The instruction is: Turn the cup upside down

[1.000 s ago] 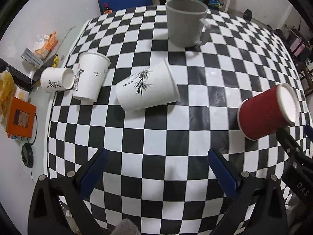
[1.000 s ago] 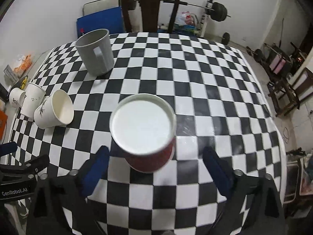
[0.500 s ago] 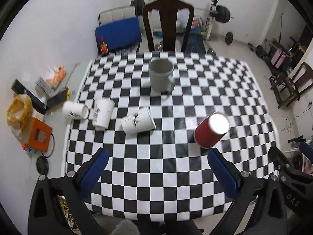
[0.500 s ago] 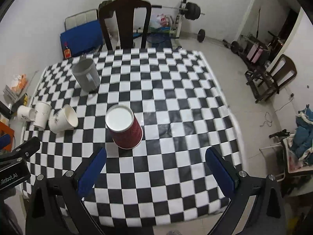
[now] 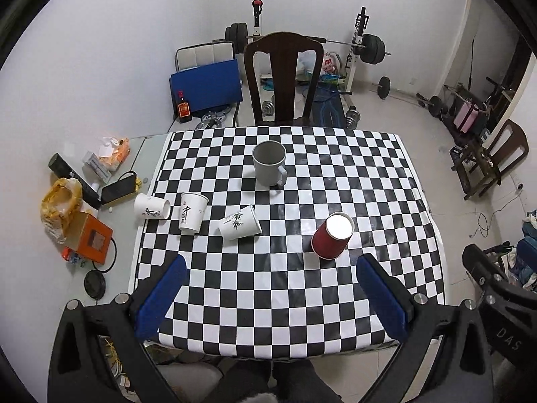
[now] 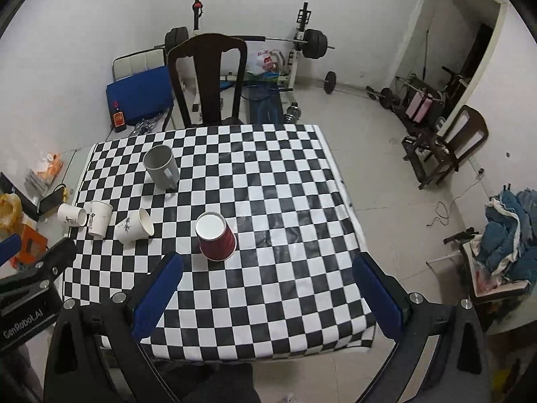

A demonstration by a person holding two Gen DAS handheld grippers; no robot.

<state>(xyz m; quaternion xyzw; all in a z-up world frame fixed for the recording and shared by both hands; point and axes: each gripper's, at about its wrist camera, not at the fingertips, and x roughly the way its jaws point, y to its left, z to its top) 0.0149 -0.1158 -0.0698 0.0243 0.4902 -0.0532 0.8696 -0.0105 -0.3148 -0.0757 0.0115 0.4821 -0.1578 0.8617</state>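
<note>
The red cup (image 6: 215, 240) is seen standing upside down on the table (image 6: 268, 184), with its white bottom facing up and its wide mouth flat on the checked cloth. Nothing is touching it. A second ago this cup was seen very close up, right between the fingers of the right claw (image 6: 268, 294). Now it looks small and far off, and much more of the room is seen. So both claws have been pulled up and back from the table.

The right claw is held wide open and nothing is held in it. The left claw (image 5: 272, 297) is also held wide open and empty. The cup is seen a little ahead of the right claw and toward its left finger, well apart from both.

From this it is judged that the flip is done and the cup has been let go.

Other things are left as they were: a grey mug (image 5: 269, 164) stands upright near the far side, one white paper cup (image 5: 192, 212) stands upright, and a bamboo cup (image 5: 240, 226) lies on its side.
</note>
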